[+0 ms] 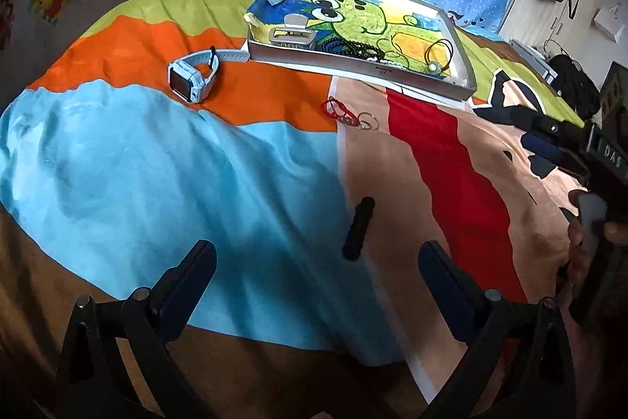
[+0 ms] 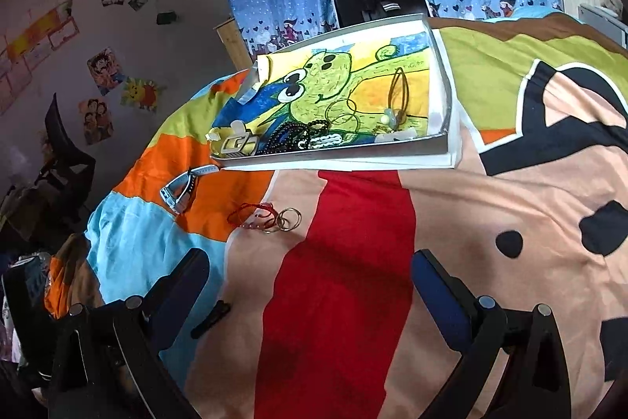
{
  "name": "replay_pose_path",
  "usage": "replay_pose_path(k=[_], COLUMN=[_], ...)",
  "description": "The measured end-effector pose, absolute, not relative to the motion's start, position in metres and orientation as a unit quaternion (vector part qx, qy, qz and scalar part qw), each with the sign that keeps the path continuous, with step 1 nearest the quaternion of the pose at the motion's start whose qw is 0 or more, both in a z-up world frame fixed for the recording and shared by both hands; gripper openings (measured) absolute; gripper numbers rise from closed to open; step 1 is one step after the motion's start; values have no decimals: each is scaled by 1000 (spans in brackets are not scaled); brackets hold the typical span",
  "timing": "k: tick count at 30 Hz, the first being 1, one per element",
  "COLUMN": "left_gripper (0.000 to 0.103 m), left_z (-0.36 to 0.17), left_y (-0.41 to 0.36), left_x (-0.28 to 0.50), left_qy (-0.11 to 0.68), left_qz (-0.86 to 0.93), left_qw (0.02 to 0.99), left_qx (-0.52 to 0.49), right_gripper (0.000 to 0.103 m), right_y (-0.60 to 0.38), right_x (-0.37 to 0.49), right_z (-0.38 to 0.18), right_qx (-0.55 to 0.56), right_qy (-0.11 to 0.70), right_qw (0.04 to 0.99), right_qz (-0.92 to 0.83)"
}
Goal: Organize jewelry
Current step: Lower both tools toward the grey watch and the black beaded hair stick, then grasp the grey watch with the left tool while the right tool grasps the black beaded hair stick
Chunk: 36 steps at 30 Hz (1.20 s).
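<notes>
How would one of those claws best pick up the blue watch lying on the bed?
By the strap, from above. The watch lies on its side with its strap curving up into an open loop off the blanket, so one finger can probably slip inside the loop and pinch the band; the boxy face looks wider and harder to grip.

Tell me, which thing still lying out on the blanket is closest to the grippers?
The short black stick-shaped clip, lying just ahead of the left gripper. The red string bracelet with metal rings and the light blue plastic watch lie farther off, nearer the box.

Your left gripper (image 1: 318, 262), jaws wide apart, hovers above a black clip (image 1: 358, 228); watch (image 1: 193, 73), red bracelet (image 1: 340, 109) and tray (image 1: 465, 81) lie beyond.
</notes>
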<state>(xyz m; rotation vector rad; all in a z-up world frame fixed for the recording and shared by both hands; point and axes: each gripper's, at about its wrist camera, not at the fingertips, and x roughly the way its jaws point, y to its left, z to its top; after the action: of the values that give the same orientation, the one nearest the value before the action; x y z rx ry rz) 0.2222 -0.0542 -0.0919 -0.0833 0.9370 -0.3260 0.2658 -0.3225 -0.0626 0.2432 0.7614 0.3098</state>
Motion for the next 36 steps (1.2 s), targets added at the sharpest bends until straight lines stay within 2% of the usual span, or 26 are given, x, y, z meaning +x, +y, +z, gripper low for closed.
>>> replay_pose_path(k=[15,22,31,36], left_gripper=[101,101,101,101], left_z=[-79,-58,-68,-80], left_y=[-6,8,29,36], left_x=[256,287,322,347], left_qy=[466,442,417,392], left_qz=[-82,-111,-146,-177], left_qw=[877,890,893,897], left_qx=[-82,7,82,101], right_gripper=[103,103,103,87], right_y=[-279,-240,-204,-186], right_x=[272,249,235,231], right_z=[-73,-64,-77,-96], right_qx=[89,89,178,196], right_qy=[381,362,374,406], right_qw=[899,910,908,893], right_qz=[196,183,59,4])
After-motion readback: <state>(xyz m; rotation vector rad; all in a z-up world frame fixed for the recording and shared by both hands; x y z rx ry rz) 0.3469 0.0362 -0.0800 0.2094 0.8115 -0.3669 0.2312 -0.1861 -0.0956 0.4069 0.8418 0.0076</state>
